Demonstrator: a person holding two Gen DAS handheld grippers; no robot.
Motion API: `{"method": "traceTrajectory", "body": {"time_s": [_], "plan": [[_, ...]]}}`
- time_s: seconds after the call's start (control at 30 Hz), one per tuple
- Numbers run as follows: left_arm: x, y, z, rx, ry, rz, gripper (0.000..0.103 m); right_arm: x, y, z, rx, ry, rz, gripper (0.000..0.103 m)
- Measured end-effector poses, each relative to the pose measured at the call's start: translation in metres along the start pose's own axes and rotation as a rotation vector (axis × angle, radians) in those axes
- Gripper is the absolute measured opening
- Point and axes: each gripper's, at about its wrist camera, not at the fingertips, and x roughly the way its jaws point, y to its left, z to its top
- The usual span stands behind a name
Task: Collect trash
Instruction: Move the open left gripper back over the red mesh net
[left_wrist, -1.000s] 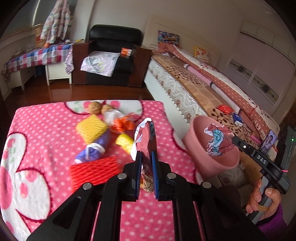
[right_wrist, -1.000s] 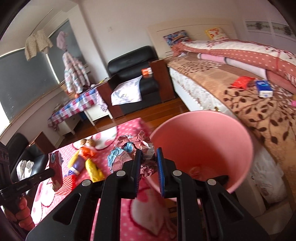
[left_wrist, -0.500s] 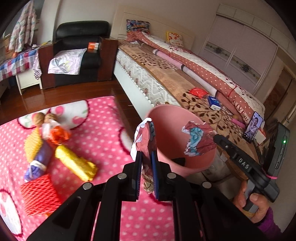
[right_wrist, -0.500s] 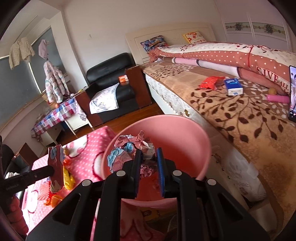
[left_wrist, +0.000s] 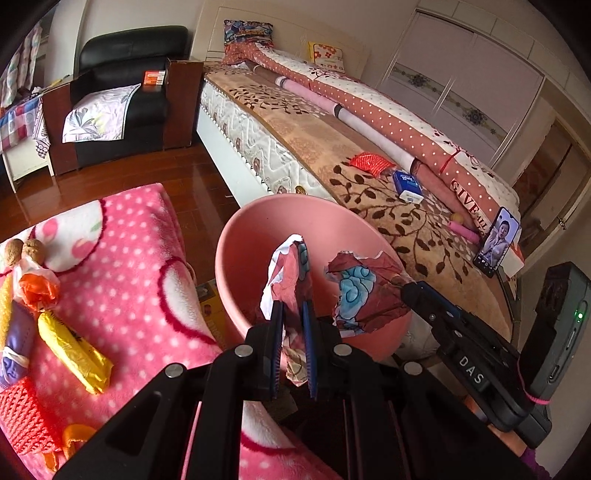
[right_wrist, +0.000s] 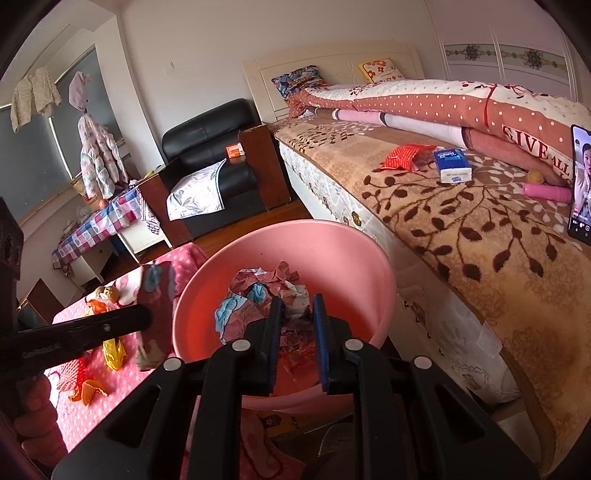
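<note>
A pink bin (left_wrist: 236, 258) (right_wrist: 354, 258) stands beside the pink dotted blanket (left_wrist: 122, 266). My left gripper (left_wrist: 291, 310) is shut on a crumpled red and blue paper scrap (left_wrist: 291, 269) and holds it over the bin's near rim. My right gripper (right_wrist: 297, 306) is shut on another crumpled paper wad (right_wrist: 258, 295) over the bin's opening; it also shows in the left wrist view (left_wrist: 364, 291). On the blanket lie a yellow wrapper (left_wrist: 74, 350), an orange wrapper (left_wrist: 38, 288), a purple wrapper (left_wrist: 14, 343), red foam netting (left_wrist: 22, 417) and walnuts (left_wrist: 22, 247).
A bed (right_wrist: 480, 229) with a leaf-patterned cover runs along the right, holding a red packet (right_wrist: 402, 155), a blue tissue pack (right_wrist: 452, 166) and a phone (right_wrist: 580, 184). A black armchair (left_wrist: 122, 99) and wooden floor (left_wrist: 122, 173) lie behind.
Both grippers have moved right, from over the blanket to over the pink bin, each still holding its paper. The bin now fills the middle of both views.
</note>
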Motion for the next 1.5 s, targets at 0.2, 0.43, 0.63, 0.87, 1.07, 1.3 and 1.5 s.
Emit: {"method": "traceTrajectory", "body": {"time_s": [0.2,0.43,0.63,0.87,1.07,1.3,1.5], "plan": [[0.015,-0.003,0.002,-0.003,0.013,0.008,0.01,0.004,-0.003,-0.002,0.008,0.01,-0.001,0.017],[0.018,-0.002,0.003,-0.014,0.009,0.015,0.02,0.004,-0.002,-0.003,0.009,0.011,0.001,0.017],[0.005,0.005,0.003,-0.042,-0.014,0.014,0.035,0.004,-0.002,-0.002,0.021,0.014,-0.006,0.018],[-0.013,0.013,-0.002,-0.049,-0.036,0.036,0.039,0.003,-0.007,-0.001,0.074,0.033,-0.003,0.025],[-0.038,0.022,-0.007,-0.037,-0.087,0.076,0.044,-0.003,0.001,-0.001,0.072,0.022,0.022,0.035],[-0.07,0.04,-0.014,-0.049,-0.141,0.141,0.046,-0.01,0.023,-0.003,0.022,0.009,0.061,0.035],[-0.102,0.066,-0.022,-0.084,-0.184,0.201,0.047,-0.013,0.047,-0.006,-0.021,0.012,0.114,0.035]]}}
